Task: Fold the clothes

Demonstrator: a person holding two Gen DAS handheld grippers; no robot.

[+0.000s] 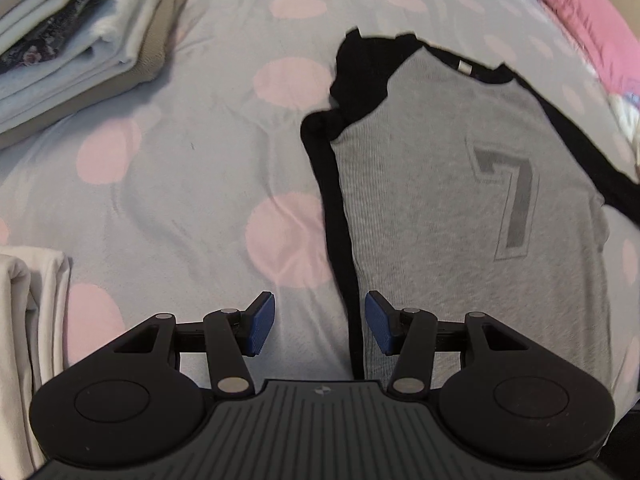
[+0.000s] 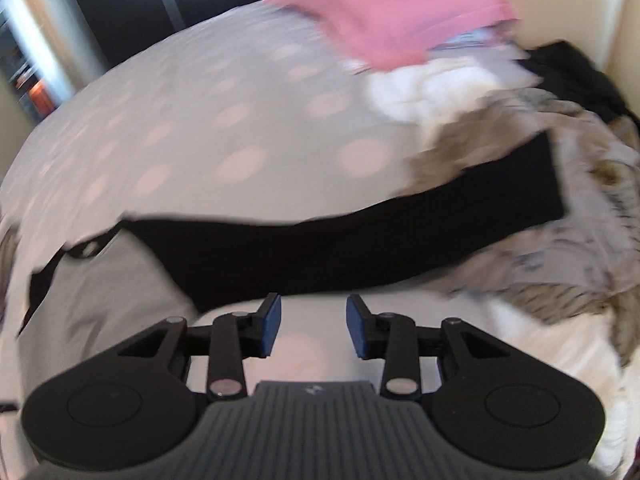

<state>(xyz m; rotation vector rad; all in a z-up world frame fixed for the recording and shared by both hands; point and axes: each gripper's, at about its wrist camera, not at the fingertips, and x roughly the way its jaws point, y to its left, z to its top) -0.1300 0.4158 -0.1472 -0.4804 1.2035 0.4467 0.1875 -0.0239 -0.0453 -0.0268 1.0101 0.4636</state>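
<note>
The grey shirt [image 1: 440,184] with a dark 7 lies flat on the spotted bedsheet [image 1: 180,168], collar away from the camera, its left black sleeve folded in along the side; the left gripper [image 1: 320,324] hovers over that black edge, jaws spread and empty; the right gripper [image 2: 314,326], likewise spread and empty, hangs near the other sleeve [image 2: 360,236], which stretches out onto a blurred clothes heap [image 2: 560,200]; folded stacks [image 1: 72,40] sit well left.

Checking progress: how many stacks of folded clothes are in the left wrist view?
2: one stack at far left, one white stack at near left, partly cut off. More may lie outside the view.
</note>
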